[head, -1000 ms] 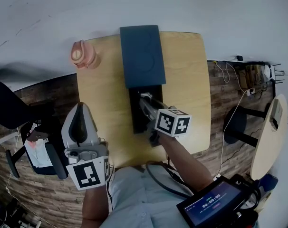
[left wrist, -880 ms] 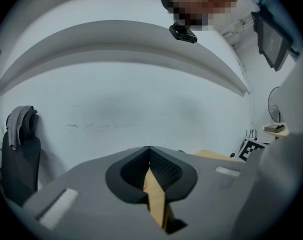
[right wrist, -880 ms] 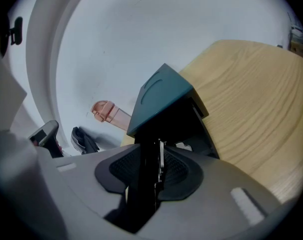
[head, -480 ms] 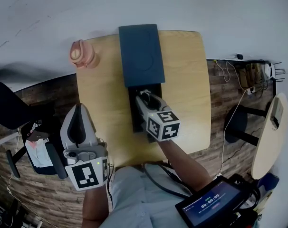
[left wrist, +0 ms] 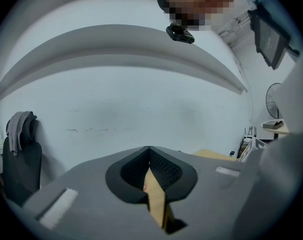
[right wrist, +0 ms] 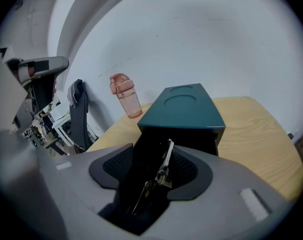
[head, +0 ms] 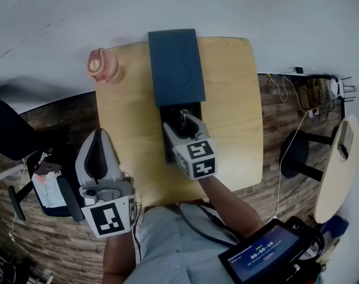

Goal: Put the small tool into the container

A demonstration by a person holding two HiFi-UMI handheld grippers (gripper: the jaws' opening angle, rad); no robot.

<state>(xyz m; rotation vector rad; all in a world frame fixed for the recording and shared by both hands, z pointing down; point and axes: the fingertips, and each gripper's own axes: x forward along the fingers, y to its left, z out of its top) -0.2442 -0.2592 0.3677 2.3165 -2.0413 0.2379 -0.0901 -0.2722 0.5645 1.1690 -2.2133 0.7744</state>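
A dark teal container (head: 176, 67) lies lengthways on the wooden table (head: 233, 99), its black tray (head: 169, 147) pulled out toward me. My right gripper (head: 182, 116) hovers over that tray. In the right gripper view a small metal tool (right wrist: 163, 171) hangs between the pads above the black opening, leaning toward the right pad (right wrist: 189, 170). The jaws are opening and a gap shows on the tool's left. The teal lid (right wrist: 184, 109) lies just ahead. My left gripper (head: 99, 135) is held off the table's near left edge, shut, tips meeting (left wrist: 149, 154), with nothing in it.
A pink water bottle (head: 103, 67) stands at the table's far left corner, also the bottle (right wrist: 125, 95) in the right gripper view. A dark office chair (head: 13, 135) is on the left, a tablet (head: 265, 250) at lower right, and a round side table (head: 339, 170) on the right.
My right gripper has swung left and forward over the open tray, its marker cube turning, and its jaws have spread. The left gripper has stayed put.
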